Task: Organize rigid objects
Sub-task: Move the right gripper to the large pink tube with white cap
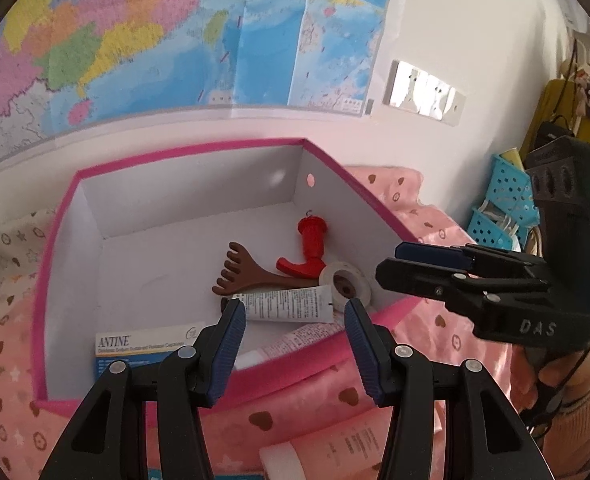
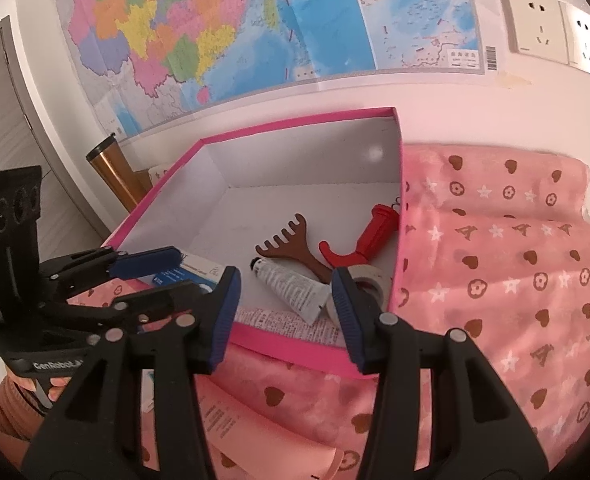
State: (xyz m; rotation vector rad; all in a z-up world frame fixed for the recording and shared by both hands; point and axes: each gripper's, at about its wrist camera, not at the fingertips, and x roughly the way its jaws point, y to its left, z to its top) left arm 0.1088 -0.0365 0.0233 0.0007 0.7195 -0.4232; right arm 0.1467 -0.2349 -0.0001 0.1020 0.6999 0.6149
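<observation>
Both the left gripper (image 1: 295, 316) and right gripper (image 2: 285, 292) hover with jaws open and empty over the near rim of the pink-edged white cardboard box (image 1: 167, 152) on the bed; one pale pink plastic squeeze tube (image 1: 335, 444) lies outside it, on the pink heart-print blanket (image 1: 435, 320) below the left gripper. Judged light, smooth and somewhat yielding; best gripped across the mid-body, not the white cap.

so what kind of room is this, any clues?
Likely a bedroom at home: the pink box sits on a soft pink heart-print blanket, a wall map hangs behind it, and household wall sockets are beside the map.
</observation>
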